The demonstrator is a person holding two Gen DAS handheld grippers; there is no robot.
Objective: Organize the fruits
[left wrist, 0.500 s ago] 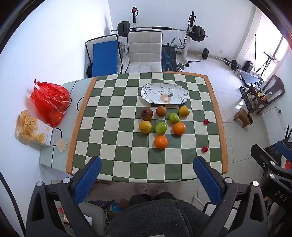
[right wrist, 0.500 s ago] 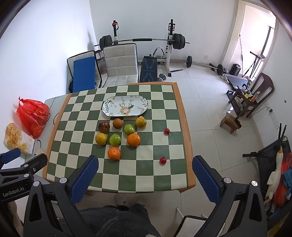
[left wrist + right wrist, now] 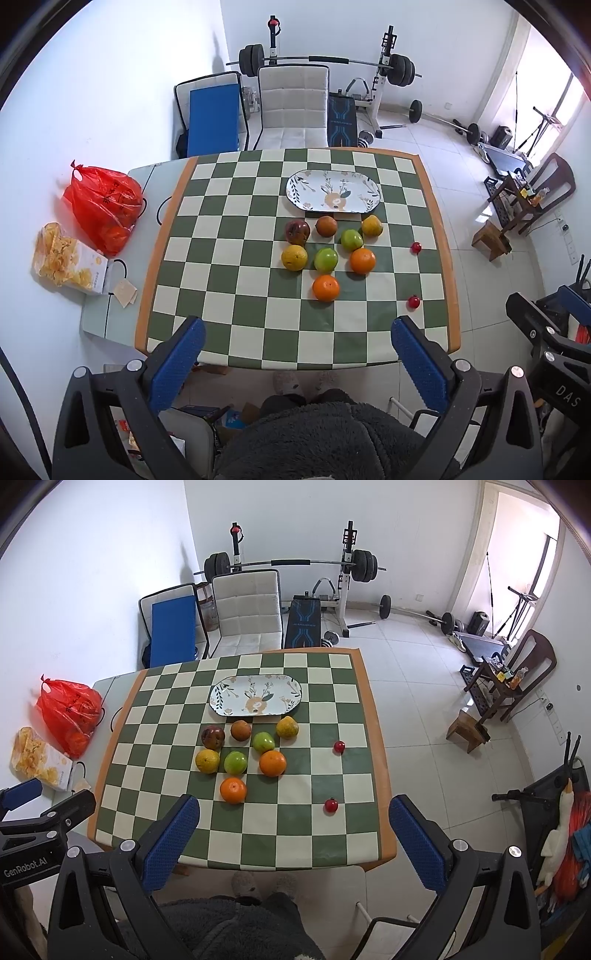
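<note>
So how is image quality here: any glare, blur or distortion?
Left wrist view: sharp, strong fisheye bending the table edges, window blown out at right. Right wrist view: equally sharp, the bright doorway overexposed, fruit evenly lit with soft shadows, dark vignette in the corners.

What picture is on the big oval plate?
The white oval plate has leaves and an orange-brown deer; clearest in the right wrist view.

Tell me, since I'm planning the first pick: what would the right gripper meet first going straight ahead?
Probably the bare checkered tablecloth, between the nearest orange and a small red fruit; the right gripper hangs open high above, so depth is uncertain.
</note>
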